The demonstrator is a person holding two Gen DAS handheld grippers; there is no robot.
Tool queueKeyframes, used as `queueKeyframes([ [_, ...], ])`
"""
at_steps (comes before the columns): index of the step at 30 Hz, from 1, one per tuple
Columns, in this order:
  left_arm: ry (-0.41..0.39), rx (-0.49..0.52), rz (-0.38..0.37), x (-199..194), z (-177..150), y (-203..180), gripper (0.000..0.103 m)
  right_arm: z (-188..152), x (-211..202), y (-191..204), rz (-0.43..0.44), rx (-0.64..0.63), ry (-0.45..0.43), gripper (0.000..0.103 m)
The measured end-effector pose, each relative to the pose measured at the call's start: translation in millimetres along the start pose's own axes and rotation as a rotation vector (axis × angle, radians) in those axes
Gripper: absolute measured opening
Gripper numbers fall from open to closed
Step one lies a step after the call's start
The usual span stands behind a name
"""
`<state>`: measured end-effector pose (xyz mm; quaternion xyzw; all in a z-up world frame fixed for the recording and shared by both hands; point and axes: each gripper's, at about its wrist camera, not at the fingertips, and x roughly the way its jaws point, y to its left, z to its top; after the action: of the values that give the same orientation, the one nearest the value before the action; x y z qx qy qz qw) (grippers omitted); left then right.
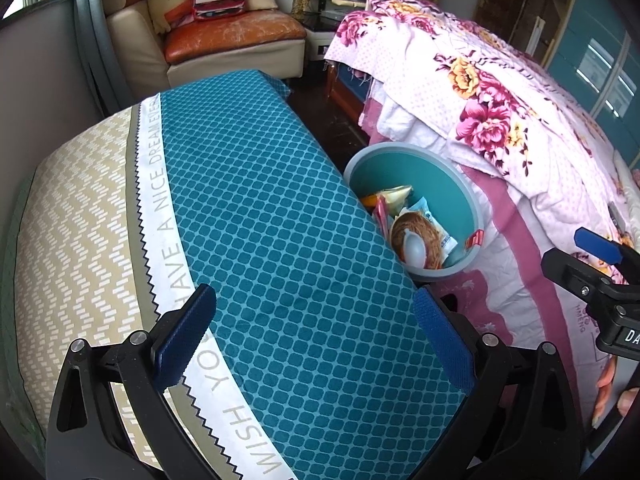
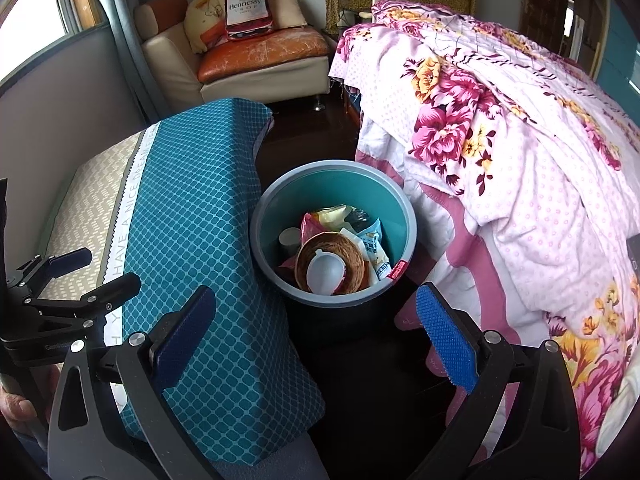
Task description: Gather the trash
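Observation:
A teal bin (image 1: 400, 147) with a grey rim stands on the dark floor between the table and the bed. Inside lie a brown ribbed bowl (image 1: 404, 229) with a white plastic lid (image 1: 415, 249) in it, plus snack wrappers (image 1: 394, 196). My left gripper (image 1: 312, 336) is open above the teal tablecloth, left of the bin, with nothing between its fingers. In the right wrist view the bin (image 2: 332, 168), bowl (image 2: 352, 252) and lid (image 2: 326, 274) sit straight ahead. My right gripper (image 2: 316, 328) is open and empty just in front of the bin.
A table with a teal and beige cloth (image 2: 192, 200) fills the left. A bed with a floral quilt (image 2: 500, 140) fills the right, close to the bin. A sofa with cushions (image 2: 256, 52) stands at the back. The left gripper (image 2: 96, 272) shows at the left edge.

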<state>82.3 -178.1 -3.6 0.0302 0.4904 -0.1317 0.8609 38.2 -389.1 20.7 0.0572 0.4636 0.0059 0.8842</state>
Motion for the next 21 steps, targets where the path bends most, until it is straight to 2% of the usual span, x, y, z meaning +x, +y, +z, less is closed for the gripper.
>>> queueKeyframes([
  [10,0.039,-0.012,0.002,18.4,1.3,6.2,0.099,7.3,16.8,3.4,0.004,0.012,0.035,0.096],
  [21,0.035,-0.004,-0.001,26.0,1.5,9.3,0.099,12.2,31.6,2.8,0.009,0.01,0.056,0.096],
])
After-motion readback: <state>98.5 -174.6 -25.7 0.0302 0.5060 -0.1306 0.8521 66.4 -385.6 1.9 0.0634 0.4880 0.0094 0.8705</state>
